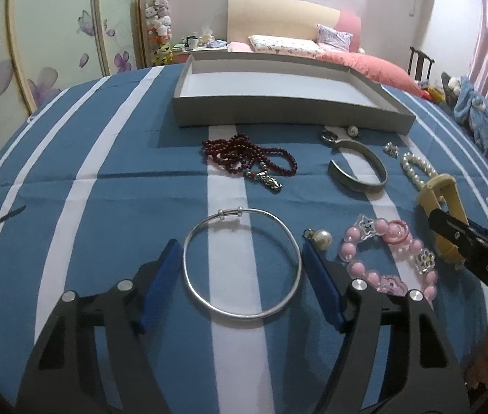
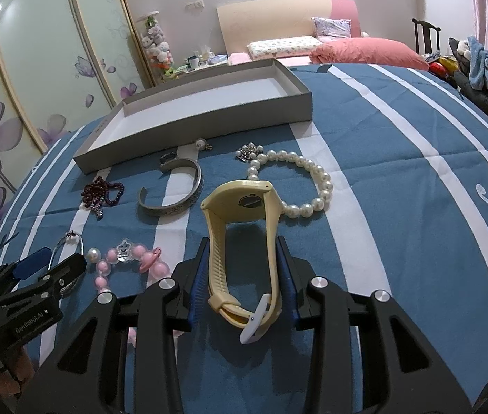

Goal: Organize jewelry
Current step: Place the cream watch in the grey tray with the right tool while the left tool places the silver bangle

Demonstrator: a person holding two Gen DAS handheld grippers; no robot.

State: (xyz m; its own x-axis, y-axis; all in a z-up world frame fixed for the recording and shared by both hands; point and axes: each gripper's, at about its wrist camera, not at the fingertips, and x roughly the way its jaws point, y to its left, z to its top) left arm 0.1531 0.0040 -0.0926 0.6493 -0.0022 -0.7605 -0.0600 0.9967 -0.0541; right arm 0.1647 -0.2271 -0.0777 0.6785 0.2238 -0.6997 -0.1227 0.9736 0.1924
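nothing sits in the tray [image 1: 292,112] yet, so the sorting has barely begun. right gripper [image 2: 242,276] is clamped on the watch [image 2: 244,227], raised above the cloth [image 2: 399,207]; left gripper [image 1: 240,279] is spread wide around the bangle [image 1: 242,262], not gripping. beads [image 1: 244,157], cuff [image 1: 361,169], pearls [image 2: 299,179] and pink bracelet [image 1: 388,255] lie on the cloth.

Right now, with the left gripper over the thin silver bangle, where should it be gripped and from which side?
The silver bangle lies flat between the open left gripper. Come straight down and pinch across one stretch of wire, not the whole ring: it is thin, and the sliding beads at its far side would slip.
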